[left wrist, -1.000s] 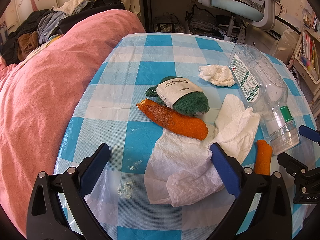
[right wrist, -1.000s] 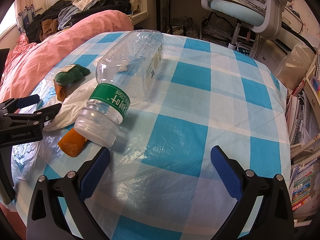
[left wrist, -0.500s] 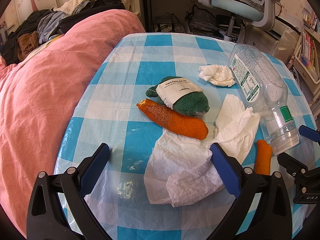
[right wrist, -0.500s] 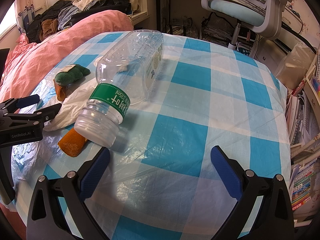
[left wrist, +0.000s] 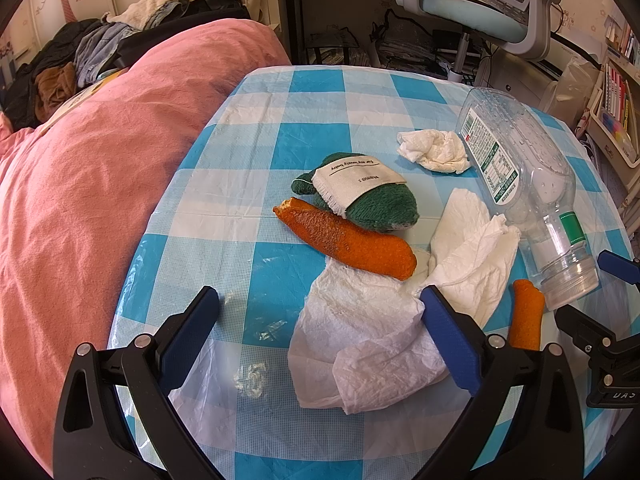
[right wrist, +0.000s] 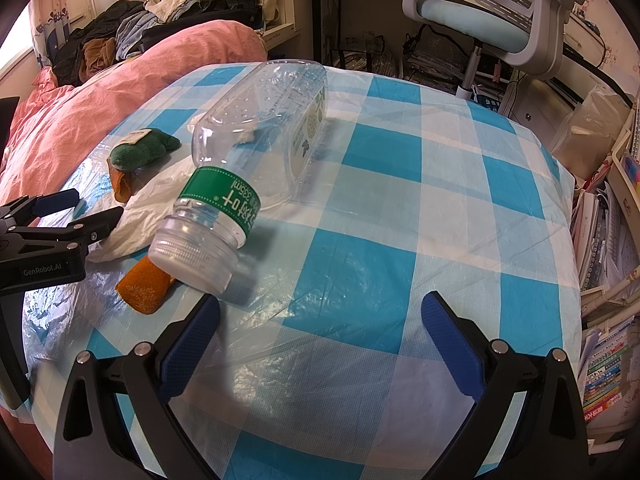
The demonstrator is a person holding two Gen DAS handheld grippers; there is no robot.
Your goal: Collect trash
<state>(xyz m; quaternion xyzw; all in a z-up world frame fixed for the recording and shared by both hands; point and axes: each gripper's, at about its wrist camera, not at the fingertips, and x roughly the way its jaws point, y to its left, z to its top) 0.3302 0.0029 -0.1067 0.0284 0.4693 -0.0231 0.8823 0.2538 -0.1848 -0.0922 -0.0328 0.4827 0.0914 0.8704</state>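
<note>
Trash lies on a blue-and-white checked table. An empty clear plastic bottle lies on its side. A long orange peel rests against a green cloth with a white label. A crumpled white bag spreads near the front, a small orange peel beside the bottle mouth, a balled tissue farther back. My left gripper is open, its right finger over the white bag. My right gripper is open over bare cloth, just right of the bottle mouth.
A pink duvet lies along the table's left edge, with clothes piled behind it. A light blue office chair stands beyond the far edge. Bookshelves crowd the right side. The right half of the table holds nothing.
</note>
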